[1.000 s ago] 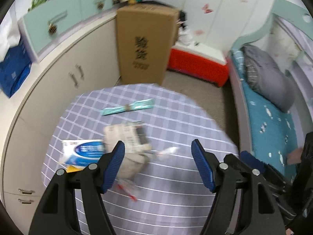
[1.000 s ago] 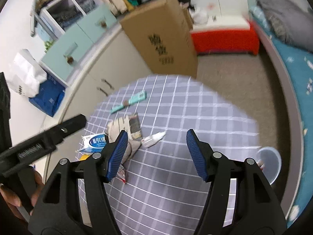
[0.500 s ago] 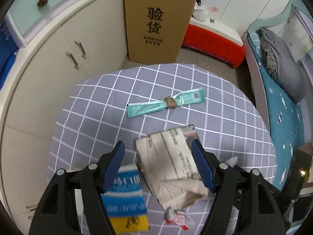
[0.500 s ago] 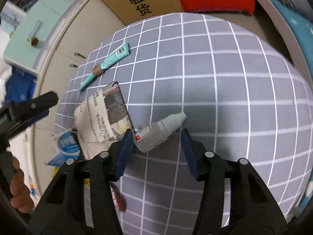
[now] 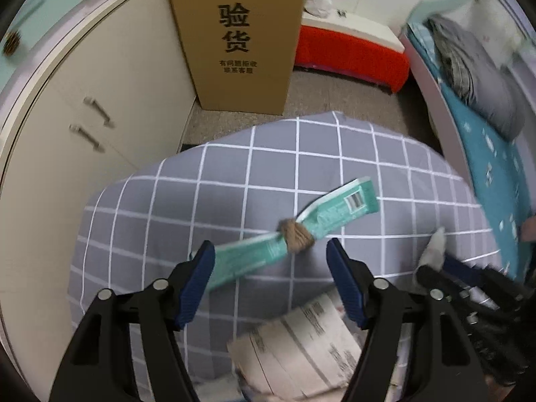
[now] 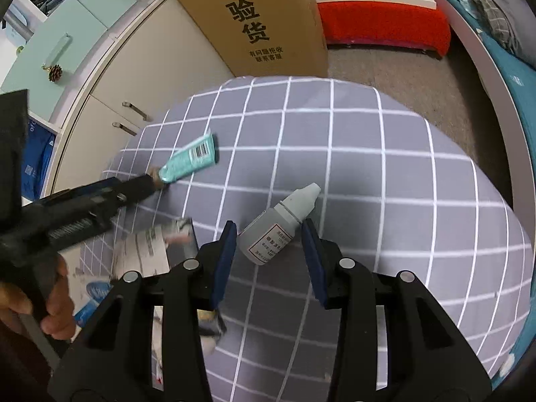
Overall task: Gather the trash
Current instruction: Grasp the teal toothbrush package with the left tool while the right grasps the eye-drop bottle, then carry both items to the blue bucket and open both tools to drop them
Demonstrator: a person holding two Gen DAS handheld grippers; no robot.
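Observation:
On the grey checked tablecloth lies a green wrapper tied at its middle with a twine knot. My left gripper hovers just over it with its jaws closing. The wrapper's near half lies between the fingers, and the pads are not pressing on it. A small grey dropper bottle lies slanted on the cloth. My right gripper straddles it with narrowed jaws, the pads close beside its sides. Crumpled newspaper lies below the left gripper.
A tall cardboard box and cream cabinets stand behind the table. A red storage box and a bed are at the right. A blue packet lies by the newspaper. A hand holds the left gripper.
Both grippers came down toward the table. The left one moved from the newspaper to the green wrapper. The right one narrowed its jaws and now has the bottle between them.

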